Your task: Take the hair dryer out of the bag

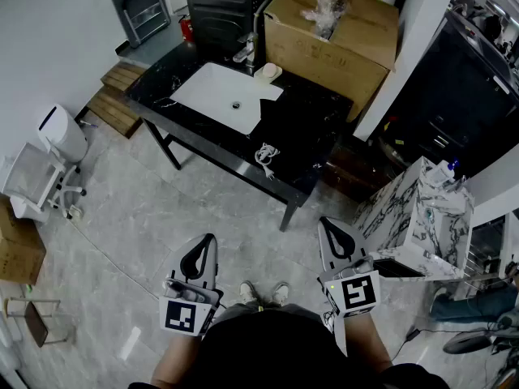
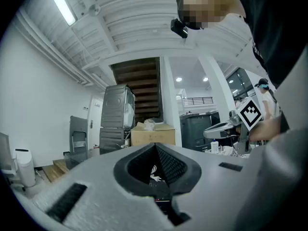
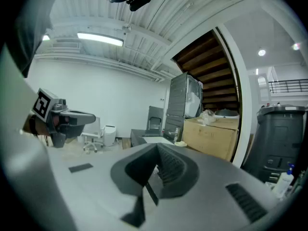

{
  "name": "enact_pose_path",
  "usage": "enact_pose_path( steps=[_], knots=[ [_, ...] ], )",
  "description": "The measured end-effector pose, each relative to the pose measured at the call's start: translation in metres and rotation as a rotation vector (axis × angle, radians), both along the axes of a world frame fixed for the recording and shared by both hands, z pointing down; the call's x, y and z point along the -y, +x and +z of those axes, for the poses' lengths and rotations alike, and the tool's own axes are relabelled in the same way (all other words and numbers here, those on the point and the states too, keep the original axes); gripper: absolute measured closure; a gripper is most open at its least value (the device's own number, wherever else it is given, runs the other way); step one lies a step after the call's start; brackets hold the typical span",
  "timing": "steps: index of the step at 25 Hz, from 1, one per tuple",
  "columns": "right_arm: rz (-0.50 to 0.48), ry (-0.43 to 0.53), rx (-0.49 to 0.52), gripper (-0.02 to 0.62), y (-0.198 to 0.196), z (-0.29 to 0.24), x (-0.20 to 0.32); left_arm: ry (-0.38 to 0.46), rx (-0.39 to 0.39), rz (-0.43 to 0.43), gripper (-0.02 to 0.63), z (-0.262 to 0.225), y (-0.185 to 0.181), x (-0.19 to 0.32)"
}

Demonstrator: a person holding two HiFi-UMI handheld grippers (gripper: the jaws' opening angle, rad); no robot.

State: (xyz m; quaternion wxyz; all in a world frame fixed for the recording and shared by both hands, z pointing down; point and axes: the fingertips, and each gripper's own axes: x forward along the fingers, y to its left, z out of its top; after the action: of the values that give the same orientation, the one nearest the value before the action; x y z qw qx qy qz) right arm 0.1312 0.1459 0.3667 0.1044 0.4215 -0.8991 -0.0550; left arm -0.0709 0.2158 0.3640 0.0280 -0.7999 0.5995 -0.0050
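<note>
No hair dryer shows in any view. On the black table (image 1: pixel 190 132), a dark bag-like shape (image 1: pixel 277 110) overlaps the right corner of the white sink (image 1: pixel 217 94); it is hard to tell apart from the black top. A white cord with a plug (image 1: pixel 266 156) lies near the table's front edge. My left gripper (image 1: pixel 204 242) and right gripper (image 1: pixel 327 224) hang close to my body over the floor, well short of the table. Both are shut and empty, as the left gripper view (image 2: pixel 155 146) and right gripper view (image 3: pixel 156 147) show.
A large cardboard box (image 1: pixel 332 35) stands behind the table at the right. A marble-patterned cabinet (image 1: pixel 418 217) is close on my right. A white appliance (image 1: pixel 61 132), a white chair (image 1: pixel 32 181) and wooden steps (image 1: pixel 113 100) are at the left.
</note>
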Motion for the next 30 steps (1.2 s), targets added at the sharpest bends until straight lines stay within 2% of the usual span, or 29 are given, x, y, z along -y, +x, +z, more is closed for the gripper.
enact_pose_path(
  steps=[9,15,19,23,30],
  knots=[
    [-0.018,-0.003,0.006,0.583,0.012,0.001,-0.002,-0.009,-0.002,-0.011,0.586,0.000,0.014,-0.001],
    [-0.070,-0.062,0.087,0.583,0.024,0.012,-0.001,-0.013,0.026,-0.029,0.586,0.001,0.027,0.000],
    [-0.098,-0.079,0.060,0.583,0.026,0.028,-0.001,0.022,0.052,-0.044,0.585,-0.001,0.030,0.002],
    [-0.099,-0.113,0.041,0.583,0.022,0.043,0.001,-0.036,0.041,-0.046,0.586,0.016,0.029,0.006],
    [-0.073,-0.147,-0.018,0.583,0.009,0.060,0.035,-0.028,0.011,0.019,0.586,0.030,0.022,0.061]
  ],
)
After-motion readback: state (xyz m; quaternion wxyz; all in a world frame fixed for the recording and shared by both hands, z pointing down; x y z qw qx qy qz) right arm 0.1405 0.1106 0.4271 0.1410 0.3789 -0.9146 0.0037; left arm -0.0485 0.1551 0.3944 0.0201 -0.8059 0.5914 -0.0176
